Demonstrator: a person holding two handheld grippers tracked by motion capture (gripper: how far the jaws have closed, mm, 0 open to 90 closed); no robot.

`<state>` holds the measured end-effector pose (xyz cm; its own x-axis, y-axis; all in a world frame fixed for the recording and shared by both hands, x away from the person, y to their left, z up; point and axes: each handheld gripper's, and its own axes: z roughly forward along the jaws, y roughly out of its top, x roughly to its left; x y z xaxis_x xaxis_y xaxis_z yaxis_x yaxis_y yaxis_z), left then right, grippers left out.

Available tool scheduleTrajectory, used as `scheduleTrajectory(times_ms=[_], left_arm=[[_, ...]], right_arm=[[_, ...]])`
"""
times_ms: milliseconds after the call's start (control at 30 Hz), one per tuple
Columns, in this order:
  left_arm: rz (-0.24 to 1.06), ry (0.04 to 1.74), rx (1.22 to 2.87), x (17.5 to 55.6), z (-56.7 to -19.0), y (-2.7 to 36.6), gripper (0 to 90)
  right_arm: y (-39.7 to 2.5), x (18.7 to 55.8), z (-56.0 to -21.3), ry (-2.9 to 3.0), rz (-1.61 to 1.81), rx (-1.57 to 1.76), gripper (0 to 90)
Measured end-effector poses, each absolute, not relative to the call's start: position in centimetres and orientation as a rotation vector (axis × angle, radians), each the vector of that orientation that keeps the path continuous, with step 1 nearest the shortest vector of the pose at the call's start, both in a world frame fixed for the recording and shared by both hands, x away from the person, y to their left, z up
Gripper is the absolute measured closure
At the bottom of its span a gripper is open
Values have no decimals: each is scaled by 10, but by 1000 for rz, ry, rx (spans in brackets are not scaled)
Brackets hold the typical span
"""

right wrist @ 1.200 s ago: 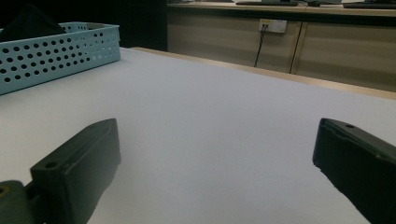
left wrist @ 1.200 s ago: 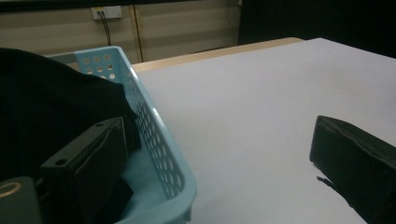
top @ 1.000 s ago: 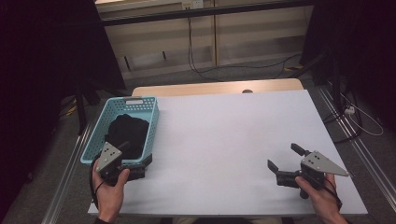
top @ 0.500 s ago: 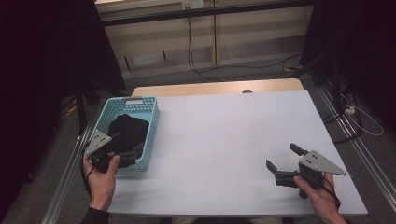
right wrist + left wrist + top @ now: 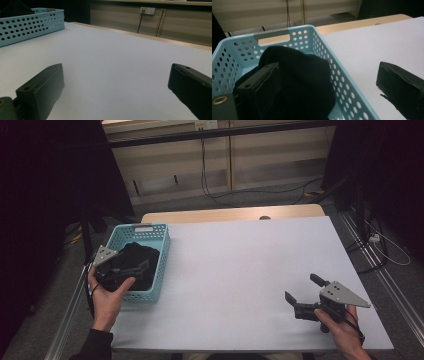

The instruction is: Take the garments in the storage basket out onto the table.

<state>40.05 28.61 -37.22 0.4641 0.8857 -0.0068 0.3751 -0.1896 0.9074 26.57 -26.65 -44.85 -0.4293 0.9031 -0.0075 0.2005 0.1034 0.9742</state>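
Note:
A light blue perforated basket (image 5: 161,251) stands at the table's left edge with a black cloth (image 5: 142,254) bundled inside. My left gripper (image 5: 131,269) hovers over the basket's near end, open and holding nothing. In the left gripper view the basket (image 5: 322,50) and cloth (image 5: 299,72) lie close below the left gripper (image 5: 327,75); one jaw is above the cloth, the other appears against the white table beyond the basket wall. My right gripper (image 5: 302,287) rests low at the front right, open and holding nothing. The right gripper view has its gripper (image 5: 116,75) over bare table, with the basket (image 5: 30,22) far off.
The white table top (image 5: 240,265) spreads between the two grippers, with a wooden strip (image 5: 230,214) along its far edge. Behind it are pale cabinets and cables on the floor (image 5: 280,192). Metal rails run along both sides of the table.
My left gripper has moved from the table's front left, away from the person, to over the basket's near end. The right gripper has barely shifted.

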Motion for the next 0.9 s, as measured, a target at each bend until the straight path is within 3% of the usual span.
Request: scheduleTrajectory(times_ms=[267,900], left_arm=[[727,1088,1808,420,-369,283,60],[560,1235,1947,465,-387,286,100]], right_arm=[[-267,266,-449,1740,1371,1091,1],[-265,266,-449,1751,1372,1083,1]])
